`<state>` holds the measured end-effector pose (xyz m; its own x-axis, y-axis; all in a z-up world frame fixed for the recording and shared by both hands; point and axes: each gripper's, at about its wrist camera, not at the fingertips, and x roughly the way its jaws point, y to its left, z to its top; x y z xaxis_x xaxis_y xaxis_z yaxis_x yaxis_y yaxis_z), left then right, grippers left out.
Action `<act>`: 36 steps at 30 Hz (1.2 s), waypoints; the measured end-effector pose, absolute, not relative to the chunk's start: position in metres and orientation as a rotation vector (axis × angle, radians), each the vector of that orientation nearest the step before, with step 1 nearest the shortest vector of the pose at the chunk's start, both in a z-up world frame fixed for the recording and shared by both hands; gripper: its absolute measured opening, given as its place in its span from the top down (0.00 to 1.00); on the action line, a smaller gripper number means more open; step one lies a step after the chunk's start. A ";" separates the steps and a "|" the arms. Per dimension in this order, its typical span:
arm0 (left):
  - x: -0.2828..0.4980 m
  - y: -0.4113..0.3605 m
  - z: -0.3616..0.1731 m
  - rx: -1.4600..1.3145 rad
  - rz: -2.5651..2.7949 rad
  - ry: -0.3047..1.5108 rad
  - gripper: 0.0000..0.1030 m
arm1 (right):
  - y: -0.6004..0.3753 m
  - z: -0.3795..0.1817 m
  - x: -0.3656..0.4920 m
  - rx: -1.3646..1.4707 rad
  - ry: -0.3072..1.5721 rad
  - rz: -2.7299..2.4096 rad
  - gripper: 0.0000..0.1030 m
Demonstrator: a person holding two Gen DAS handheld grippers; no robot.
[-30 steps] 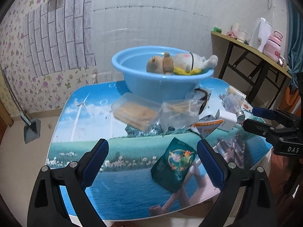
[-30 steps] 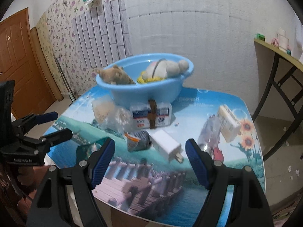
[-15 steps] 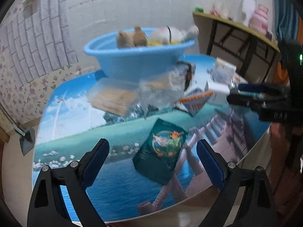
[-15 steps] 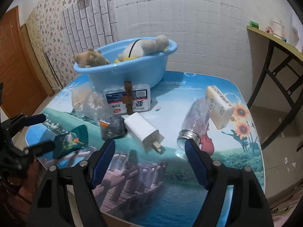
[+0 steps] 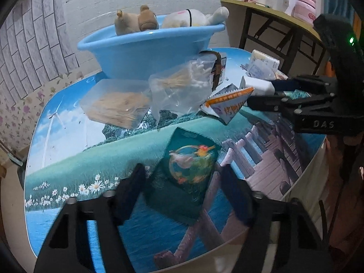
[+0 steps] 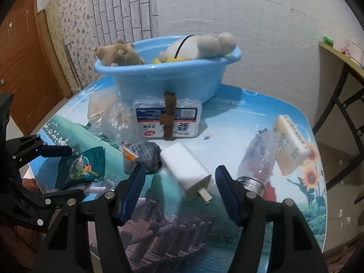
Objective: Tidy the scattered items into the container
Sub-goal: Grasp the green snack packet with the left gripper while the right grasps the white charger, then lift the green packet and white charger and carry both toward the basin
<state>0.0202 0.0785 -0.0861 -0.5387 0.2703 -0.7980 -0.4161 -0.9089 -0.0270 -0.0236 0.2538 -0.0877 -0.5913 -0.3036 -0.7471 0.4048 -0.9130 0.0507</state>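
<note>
A dark green sachet (image 5: 190, 170) printed with a round bird-and-flower emblem lies low in the left wrist frame, between the spread fingers of the left tongs (image 5: 184, 193), which grip nothing. In the right wrist view the right tongs (image 6: 179, 193) stand open at bottom centre around a white charger (image 6: 186, 170). Upper centre, a blue basin (image 6: 168, 77) holds two plush toys (image 6: 200, 45). A cotton-swab bag (image 5: 182, 88), a clear box (image 5: 116, 104) and a bottle (image 6: 257, 159) lie on the counter (image 5: 68, 154), which bears a printed landscape. Behind are a white brick wall (image 6: 250, 22) and, at left, a wooden door (image 6: 20, 56).
</note>
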 end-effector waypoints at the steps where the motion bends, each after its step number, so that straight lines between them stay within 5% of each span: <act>1: 0.020 0.077 -0.085 -1.225 2.445 0.223 0.47 | 0.253 -0.089 -0.024 1.146 0.182 -2.481 0.47; 5: 0.020 0.074 -0.083 -1.212 2.437 0.193 0.57 | 0.253 -0.092 -0.025 1.172 0.171 -2.472 0.69; 11: 0.022 0.070 -0.077 -1.194 2.457 0.175 0.69 | 0.257 -0.092 -0.018 1.180 0.132 -2.462 0.71; 18: 0.022 0.057 -0.074 -1.227 2.465 0.132 0.71 | 0.261 -0.089 -0.004 1.197 0.134 -2.447 0.71; 25: 0.023 0.047 -0.070 -1.218 2.467 0.063 0.33 | 0.258 -0.088 0.013 1.222 0.154 -2.428 0.71; 36: 0.008 0.066 -0.084 -1.274 2.437 0.131 0.30 | 0.258 -0.087 0.015 1.178 0.156 -2.445 0.71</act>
<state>0.0079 0.0664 -0.0845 -0.5133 0.2929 -0.8067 -0.3776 -0.9212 -0.0941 0.0152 0.2582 -0.0867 -0.5528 -0.3223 -0.7685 0.4172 -0.9053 0.0796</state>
